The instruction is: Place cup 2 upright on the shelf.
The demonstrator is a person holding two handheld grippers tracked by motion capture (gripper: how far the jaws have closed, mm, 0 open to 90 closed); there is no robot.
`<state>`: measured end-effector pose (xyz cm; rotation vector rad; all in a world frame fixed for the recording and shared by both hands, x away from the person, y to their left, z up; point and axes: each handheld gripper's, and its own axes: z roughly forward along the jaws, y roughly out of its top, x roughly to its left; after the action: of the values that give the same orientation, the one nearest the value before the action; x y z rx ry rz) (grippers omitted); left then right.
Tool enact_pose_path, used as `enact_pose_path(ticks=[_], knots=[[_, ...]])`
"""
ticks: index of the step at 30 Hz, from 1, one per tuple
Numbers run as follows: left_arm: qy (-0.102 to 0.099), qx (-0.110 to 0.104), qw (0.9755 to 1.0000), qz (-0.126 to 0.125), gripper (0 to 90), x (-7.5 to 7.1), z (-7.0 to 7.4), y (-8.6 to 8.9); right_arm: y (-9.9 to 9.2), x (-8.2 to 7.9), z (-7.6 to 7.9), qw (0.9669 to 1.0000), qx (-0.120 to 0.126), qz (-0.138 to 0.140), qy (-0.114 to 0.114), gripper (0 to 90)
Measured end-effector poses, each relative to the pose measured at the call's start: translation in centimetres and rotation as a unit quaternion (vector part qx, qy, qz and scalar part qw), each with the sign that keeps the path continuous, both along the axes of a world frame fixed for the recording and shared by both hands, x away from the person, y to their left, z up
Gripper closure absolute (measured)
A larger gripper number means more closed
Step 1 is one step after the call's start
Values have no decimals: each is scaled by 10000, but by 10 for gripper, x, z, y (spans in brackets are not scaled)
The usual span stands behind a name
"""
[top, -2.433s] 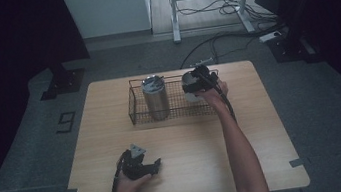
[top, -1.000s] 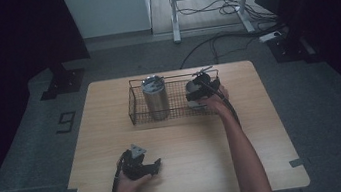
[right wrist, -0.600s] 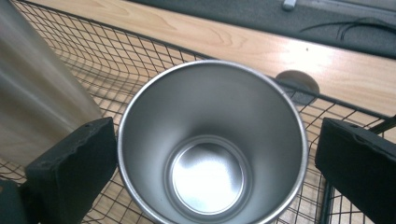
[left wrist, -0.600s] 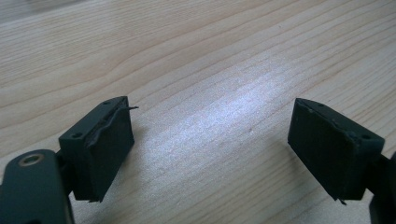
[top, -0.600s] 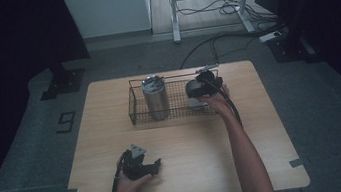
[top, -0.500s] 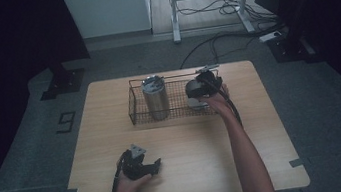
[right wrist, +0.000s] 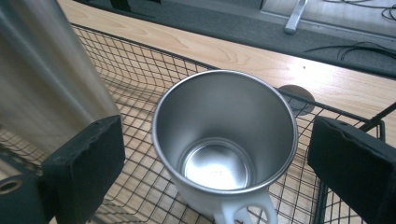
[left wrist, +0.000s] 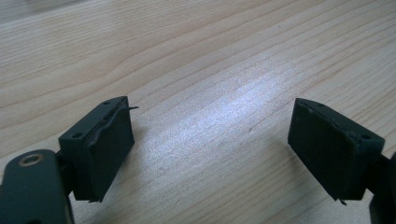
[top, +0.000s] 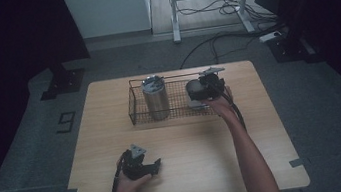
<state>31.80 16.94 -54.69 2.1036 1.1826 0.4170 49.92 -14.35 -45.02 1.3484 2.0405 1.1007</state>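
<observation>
Steel cup point(right wrist: 224, 140) is seen set upright in the wire basket point(top: 137, 108) beside the tall canister point(top: 155, 98). Right gripper point(right wrist: 215, 158) is spread, its jaws just narrowing, nothing pinched. Left gripper point(left wrist: 210, 149) is rested on the surface point(top: 190, 143), spread, empty

We see a steel cup point(right wrist: 224, 144) standing upright on the mesh floor of a black wire basket point(top: 140, 113), at the basket's right end in the high view point(top: 194, 95). It is round, shiny inside and out, widening from a flat base to a thin rolled rim, with its mouth open upward and nothing inside. A pale handle sticks out from its lower wall, toward the bottom of the right gripper view. It stands apart from the tall brushed-metal canister point(top: 155, 98) near the basket's left end.
</observation>
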Motion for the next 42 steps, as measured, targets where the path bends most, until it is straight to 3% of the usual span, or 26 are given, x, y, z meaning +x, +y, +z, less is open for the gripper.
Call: enact_pose_path(ticks=[12,18,20,29,42], knots=[[-4,6,10000,5,142,0,0,0,-12,-31,6,9997,113,132,-193,137],[-2,4,10000,7,142,0,0,0,-21,-53,4,9989,294,190,-310,153],[-3,9,10000,10,142,0,0,0,-26,-67,0,9982,454,206,-335,154],[-11,40,10000,19,145,0,0,-1,-41,-110,-22,9967,673,283,-348,167],[-21,61,10000,20,146,0,0,-1,-58,-153,-58,9974,618,338,-170,170]])
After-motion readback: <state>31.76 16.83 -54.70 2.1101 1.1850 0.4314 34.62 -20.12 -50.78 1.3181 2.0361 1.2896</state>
